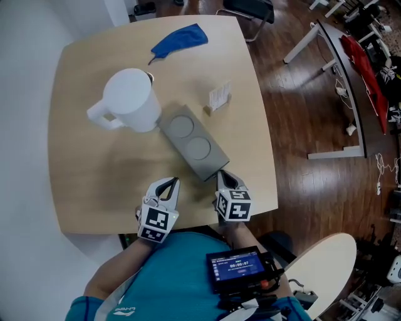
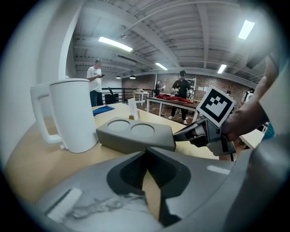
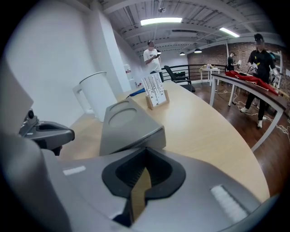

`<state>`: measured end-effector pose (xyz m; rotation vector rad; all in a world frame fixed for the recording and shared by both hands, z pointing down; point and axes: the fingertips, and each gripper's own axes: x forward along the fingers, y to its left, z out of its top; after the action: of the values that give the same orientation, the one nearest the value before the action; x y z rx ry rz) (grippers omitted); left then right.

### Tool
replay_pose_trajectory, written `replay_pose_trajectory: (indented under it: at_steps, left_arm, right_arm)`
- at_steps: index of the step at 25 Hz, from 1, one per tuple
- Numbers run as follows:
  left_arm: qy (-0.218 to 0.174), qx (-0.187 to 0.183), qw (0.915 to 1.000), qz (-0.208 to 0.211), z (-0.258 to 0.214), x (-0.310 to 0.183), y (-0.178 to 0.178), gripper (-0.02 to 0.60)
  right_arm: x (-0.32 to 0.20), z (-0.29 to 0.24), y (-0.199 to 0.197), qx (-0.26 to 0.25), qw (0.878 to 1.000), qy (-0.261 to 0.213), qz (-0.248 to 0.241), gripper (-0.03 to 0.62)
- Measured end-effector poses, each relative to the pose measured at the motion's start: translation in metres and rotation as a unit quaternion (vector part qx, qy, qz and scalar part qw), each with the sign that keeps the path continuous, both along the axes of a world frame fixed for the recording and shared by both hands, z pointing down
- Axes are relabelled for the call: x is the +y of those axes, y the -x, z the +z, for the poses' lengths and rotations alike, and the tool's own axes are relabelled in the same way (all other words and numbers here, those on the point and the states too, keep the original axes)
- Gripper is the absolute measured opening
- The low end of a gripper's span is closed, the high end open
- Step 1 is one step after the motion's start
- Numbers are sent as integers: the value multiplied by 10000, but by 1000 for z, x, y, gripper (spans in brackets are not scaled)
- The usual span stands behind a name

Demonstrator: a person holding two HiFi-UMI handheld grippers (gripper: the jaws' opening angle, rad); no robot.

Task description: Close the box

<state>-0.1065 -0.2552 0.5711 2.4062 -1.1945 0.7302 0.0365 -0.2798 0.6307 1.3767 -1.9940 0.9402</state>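
Jaws closed and empty on left gripper [image 1: 169, 183] and right gripper [image 1: 223, 175], both beside the near end of the box [image 1: 193, 142].

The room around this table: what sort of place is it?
Probably a workshop or lab hall: a bare ceiling with strip lights, a brick back wall, and a long worktable carrying red cloth, where a person stands.

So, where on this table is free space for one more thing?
Free: the near-left part of the table, between the white pitcher and the left gripper; the right strip beside the gray box and white rack. Crowded: the middle, and the box's near end by the right gripper.
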Motion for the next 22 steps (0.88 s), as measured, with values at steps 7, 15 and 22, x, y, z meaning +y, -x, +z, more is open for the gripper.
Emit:
replay_pose_trajectory:
  at_steps: [7, 15, 22]
  left_arm:
    - [5, 30, 10000, 25, 2, -1, 3, -6]
    - [-6, 56, 9999, 93, 1, -2, 4, -6]
    - [-68, 146, 9996, 231, -4, -4, -8, -6]
  right_arm:
    - [0, 1, 4, 10, 10000, -5, -61, -9]
    - [-1, 0, 8, 20, 10000, -19, -57, -9]
    - [4, -8, 4, 234, 9997, 5, 17, -9]
